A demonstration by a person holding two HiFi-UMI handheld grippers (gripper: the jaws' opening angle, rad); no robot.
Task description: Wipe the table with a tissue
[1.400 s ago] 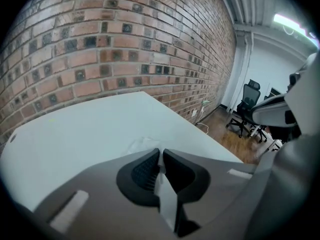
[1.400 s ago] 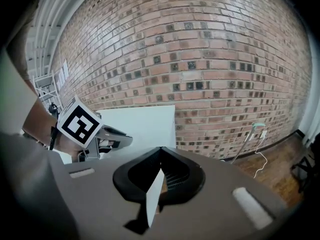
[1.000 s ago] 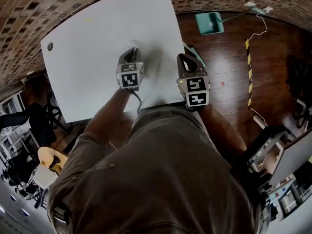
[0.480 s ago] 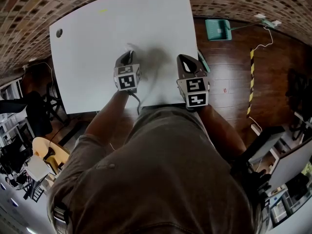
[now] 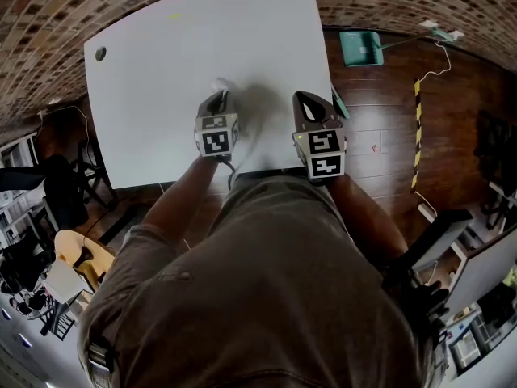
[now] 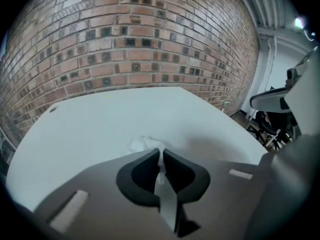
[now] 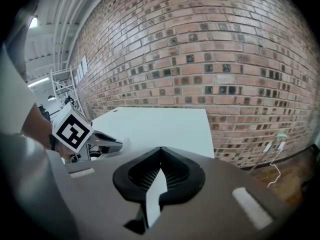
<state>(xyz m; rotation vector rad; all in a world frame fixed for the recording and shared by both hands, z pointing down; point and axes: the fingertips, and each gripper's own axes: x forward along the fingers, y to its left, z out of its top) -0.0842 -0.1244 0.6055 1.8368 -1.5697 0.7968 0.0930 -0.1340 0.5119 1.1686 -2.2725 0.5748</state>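
White table (image 5: 145, 95) filled the head view, bare apart from a small dark hole (image 5: 100, 53) at its far left corner and a faint yellow mark (image 5: 174, 16) near its far edge. The left gripper (image 5: 220, 95) pressed a crumpled white tissue (image 5: 219, 82) onto the table, about midway along its width and closer to the near edge than the far one. In the left gripper view, its jaws were clamped tight on a strip of the tissue, with the bunched end poking out ahead of the tips and touching the surface. Over the last second, this gripper had slid along the table away from the right edge, then come a little way back. That looked like short side-to-side wiping strokes, so the task seemed to be under way, with only a small patch covered. The right gripper (image 5: 303, 97) had stayed by the table's right edge near the near corner, its jaws closed together on nothing. Plenty of open surface lay beyond and to the left of the tissue, with nothing to dodge. The near edge sat just behind the left gripper, and the right gripper stood between the tissue and the right edge, which would likely limit strokes that way. Past the right edge lay wooden floor with a teal dustpan (image 5: 361, 48).
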